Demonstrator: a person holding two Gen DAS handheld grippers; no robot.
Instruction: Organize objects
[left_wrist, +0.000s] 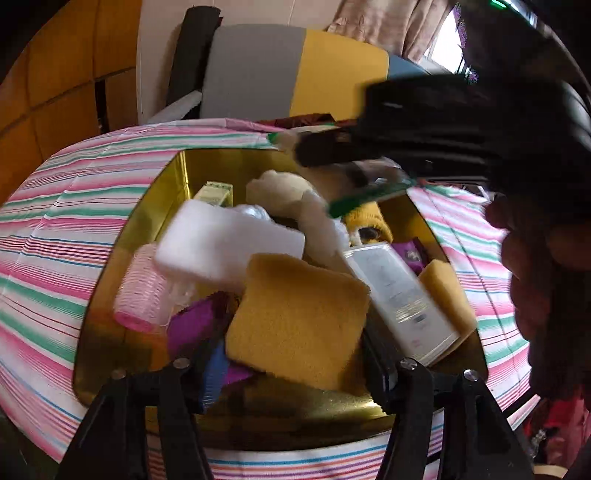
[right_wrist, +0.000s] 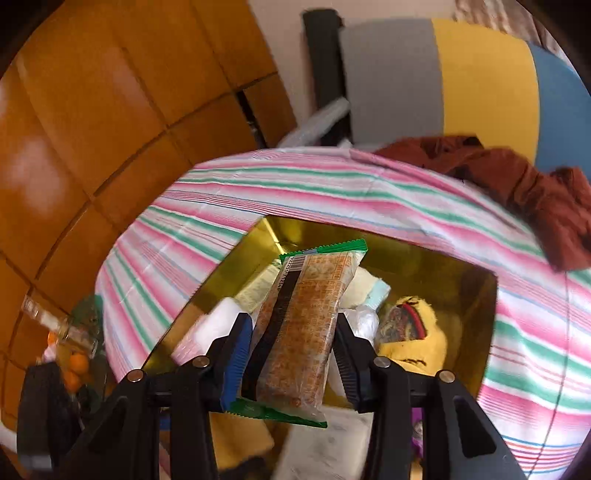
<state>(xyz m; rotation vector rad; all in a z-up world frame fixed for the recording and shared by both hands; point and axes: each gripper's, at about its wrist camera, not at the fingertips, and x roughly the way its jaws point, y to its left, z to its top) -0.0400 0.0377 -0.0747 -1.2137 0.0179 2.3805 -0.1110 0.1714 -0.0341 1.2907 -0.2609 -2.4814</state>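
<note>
1. Gold-lined, the open box (left_wrist: 173, 177) sits on a pink, green and white striped cloth (left_wrist: 74, 192) in my left wrist view, and it is crammed: a yellow sponge (left_wrist: 295, 321) at the near edge, a white foam block (left_wrist: 225, 240) behind it, a pink ribbed roller (left_wrist: 144, 291) by the left wall, a flat white packet (left_wrist: 402, 299) leaning toward the right wall.
2. My left tongs (left_wrist: 291, 373) stand part open over the near edge, the sponge between the fingers; I cannot tell whether they press it.
3. Across the far side my right tongs (left_wrist: 314, 147) carry the green-edged snack packet (left_wrist: 369, 194).
4. From the right wrist, the right tongs (right_wrist: 293, 354) hold that snack packet (right_wrist: 303, 325) lengthwise over the box (right_wrist: 436, 266); the blue left pad touches its dark strip, and I cannot tell whether the right one does.
5. A yellow plush toy (right_wrist: 413, 332) lies by the box's right wall, and a rust-brown cloth (right_wrist: 517, 184) lies at the striped cloth's far right.
</note>
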